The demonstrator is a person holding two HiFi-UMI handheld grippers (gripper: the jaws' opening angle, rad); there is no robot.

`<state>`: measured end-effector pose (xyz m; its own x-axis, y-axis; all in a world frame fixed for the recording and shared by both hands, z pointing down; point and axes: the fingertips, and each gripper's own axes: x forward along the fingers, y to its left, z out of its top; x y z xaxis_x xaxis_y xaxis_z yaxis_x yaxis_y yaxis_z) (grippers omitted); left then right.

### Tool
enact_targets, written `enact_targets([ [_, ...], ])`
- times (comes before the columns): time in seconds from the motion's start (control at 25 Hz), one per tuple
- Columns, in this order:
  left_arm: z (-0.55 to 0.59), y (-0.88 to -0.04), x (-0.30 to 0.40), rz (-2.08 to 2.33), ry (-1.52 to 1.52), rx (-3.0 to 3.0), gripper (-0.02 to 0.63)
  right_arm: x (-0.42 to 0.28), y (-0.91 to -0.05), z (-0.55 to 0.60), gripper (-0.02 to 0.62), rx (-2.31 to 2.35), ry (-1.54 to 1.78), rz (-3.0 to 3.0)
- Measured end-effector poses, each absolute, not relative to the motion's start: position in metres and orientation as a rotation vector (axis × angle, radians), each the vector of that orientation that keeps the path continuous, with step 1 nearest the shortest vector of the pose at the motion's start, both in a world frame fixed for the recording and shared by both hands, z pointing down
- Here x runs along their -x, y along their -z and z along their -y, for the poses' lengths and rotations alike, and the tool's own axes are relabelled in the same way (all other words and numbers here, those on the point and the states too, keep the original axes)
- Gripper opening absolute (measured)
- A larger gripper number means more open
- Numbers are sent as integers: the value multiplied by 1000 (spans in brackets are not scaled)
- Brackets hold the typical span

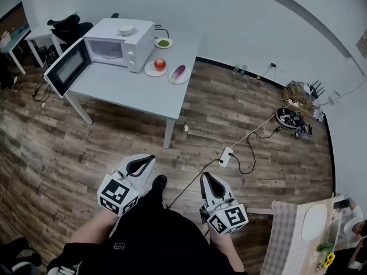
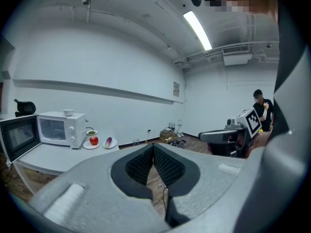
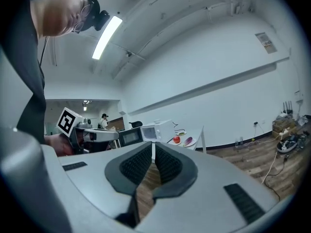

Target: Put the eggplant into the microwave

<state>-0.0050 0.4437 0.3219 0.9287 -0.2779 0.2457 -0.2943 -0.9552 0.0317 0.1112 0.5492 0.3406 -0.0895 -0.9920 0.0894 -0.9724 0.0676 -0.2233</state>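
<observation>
Wood-plank floor (image 1: 51, 148) lies below me. I hold the left hand-held gripper (image 2: 153, 152) and right hand-held gripper (image 3: 153, 152) close to the body, jaws pressed together on each, nothing between them. Farther off, well apart from both, stands the grey worktop (image 1: 132, 90). The eggplant (image 1: 179, 72) lies on its plate (image 1: 174, 80) beside an apple (image 1: 160, 64). Beyond is the microwave (image 1: 123, 42), door (image 1: 67, 67) swung open, cavity seemingly empty. My read: nothing done yet; approach, pick-up and placing all remain.

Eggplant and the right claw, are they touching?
Apart. The head view shows the eggplant lying on its plate on the table, while the right claw hovers far off, over the wooden floor.
</observation>
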Motion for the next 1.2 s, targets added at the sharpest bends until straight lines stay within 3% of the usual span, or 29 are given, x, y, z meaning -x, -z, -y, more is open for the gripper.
enact_targets([
  [0.44, -275, -309, -89, 344, -361, -3029, 9, -199, -322, -385, 18, 2124, 339, -2158],
  [1.2, -127, -316, -152, 599, -320, -2928, 9, -280, -344, -212, 18, 2087, 424, -2430],
])
